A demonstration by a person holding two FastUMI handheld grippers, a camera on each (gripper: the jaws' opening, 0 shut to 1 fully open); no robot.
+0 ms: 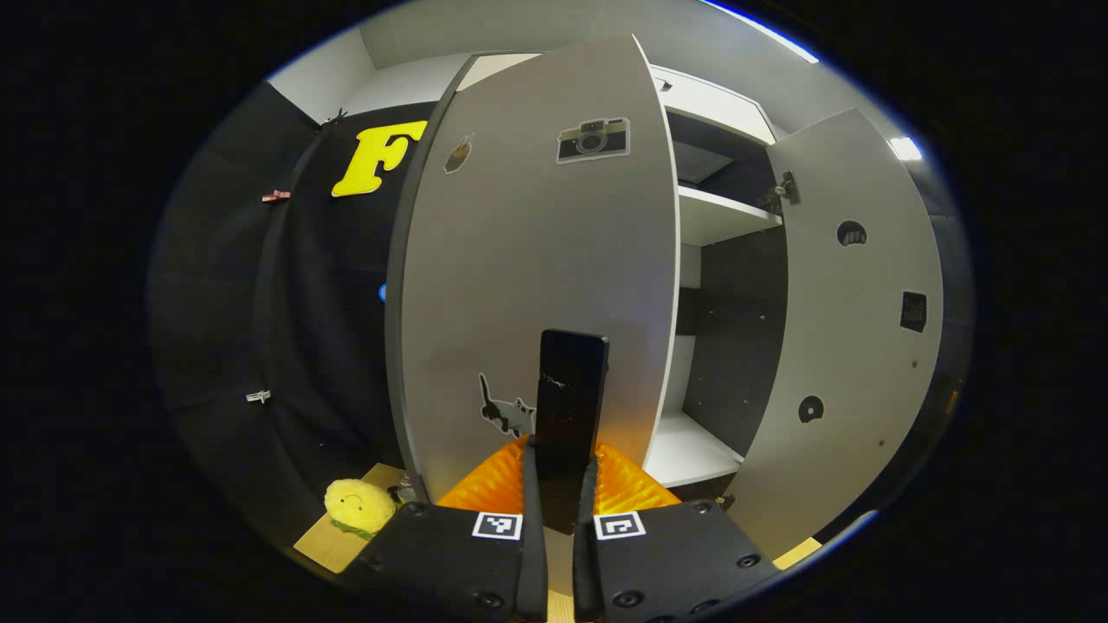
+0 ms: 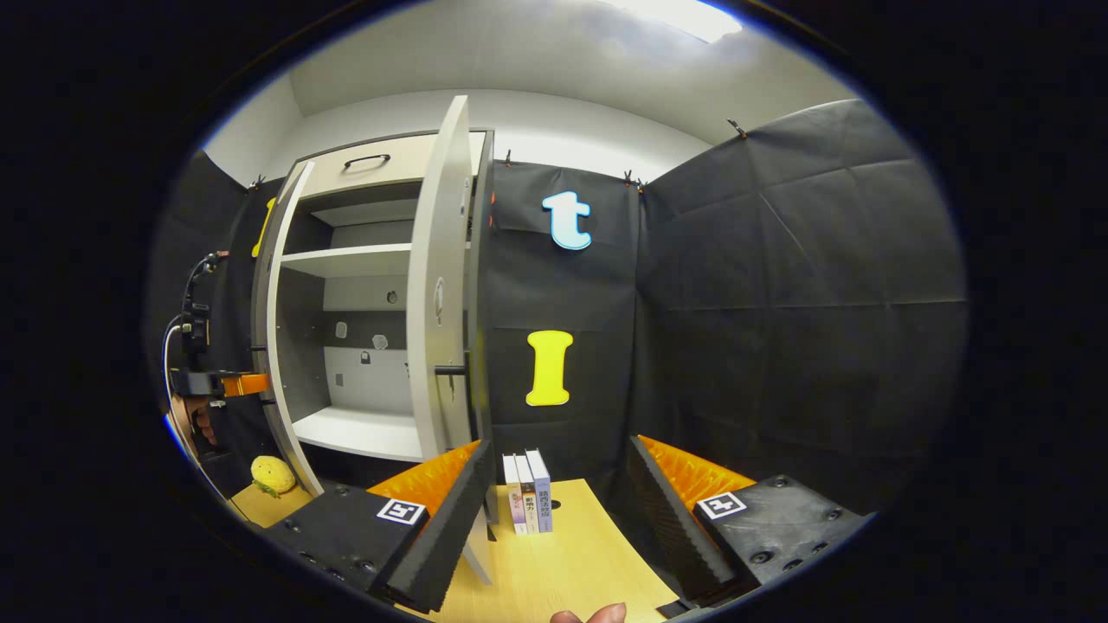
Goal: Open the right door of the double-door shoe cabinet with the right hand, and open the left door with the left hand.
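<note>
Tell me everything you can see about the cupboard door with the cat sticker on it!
The left door is a tall, flat, pale grey panel, and it looks like smooth laminated board. It stands swung open on its hinges, upright. Its front carries a cat sticker low down, a camera sticker near the top and a small brownish sticker beside that. A dark upright handle sits near its free edge, and the left gripper is closed on that handle. Behind it are white shelves.

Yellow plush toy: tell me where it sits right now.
The round yellow plush toy lies on the pale wooden tabletop at the lower left of the left gripper view, beside the foot of the open grey left cabinet door.
</note>
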